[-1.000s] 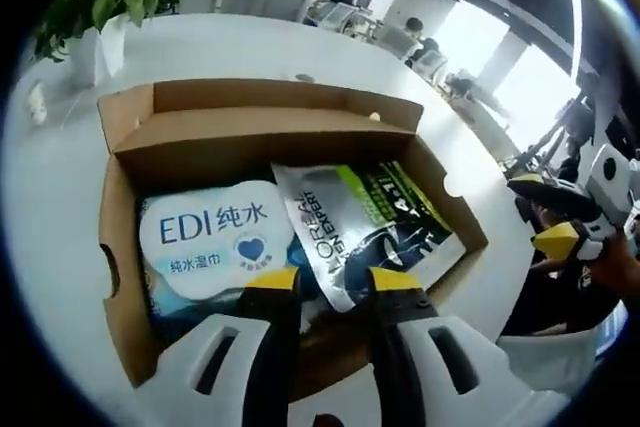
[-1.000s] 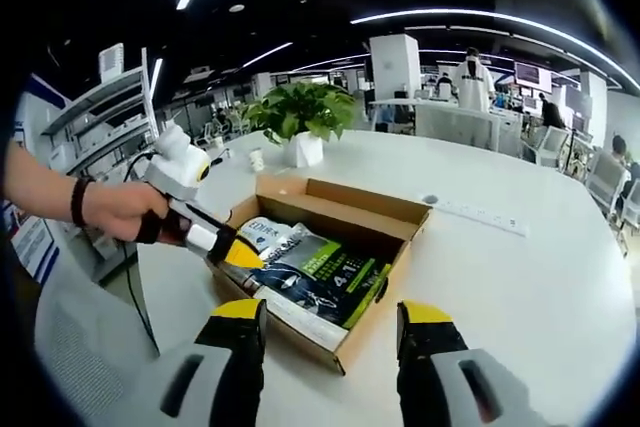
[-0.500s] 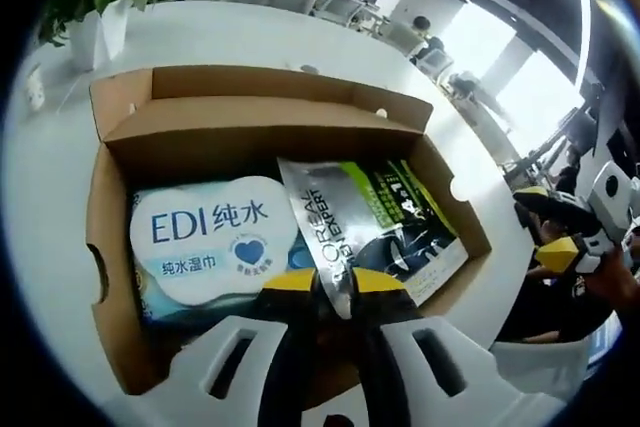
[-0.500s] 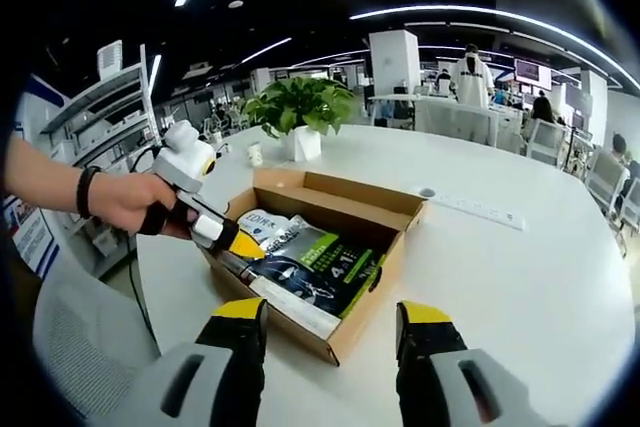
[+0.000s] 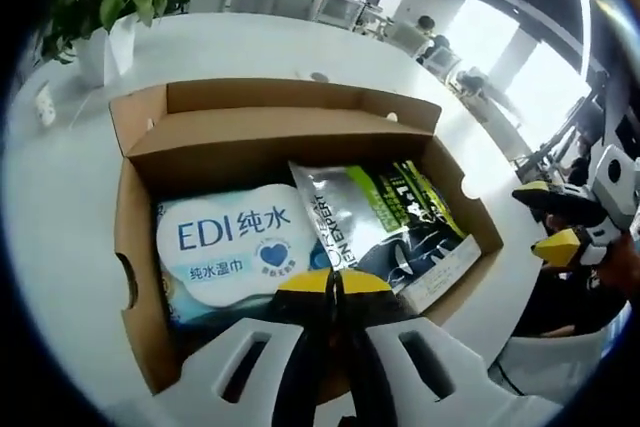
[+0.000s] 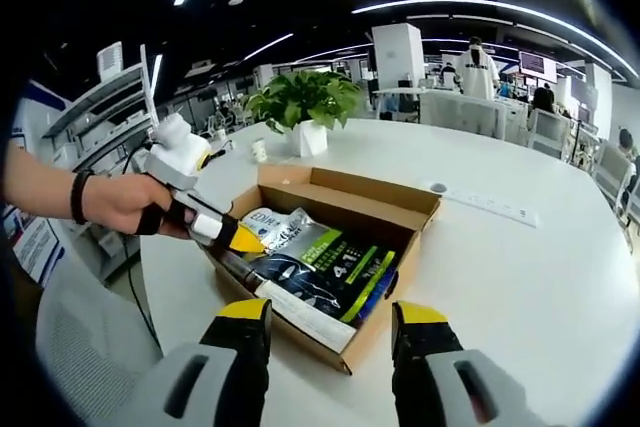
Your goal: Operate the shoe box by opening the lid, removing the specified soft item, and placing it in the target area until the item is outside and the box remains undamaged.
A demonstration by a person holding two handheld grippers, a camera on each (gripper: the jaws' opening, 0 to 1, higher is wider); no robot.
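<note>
Left tool (image 5: 334, 282) has just clamped the silver pouch (image 5: 385, 222) in the open shoe box (image 5: 140, 277), ready to lift; right tool (image 6: 325, 312) waits apart.

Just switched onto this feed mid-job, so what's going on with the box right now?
A person is working an open cardboard shoe box on a white table with two handheld grippers. The left gripper is shut on the near edge of the silver and green pouch, which lies in the box beside a white EDI wipes pack. The pouch is not yet out. The right gripper is open, held back from the box and holding nothing.
</note>
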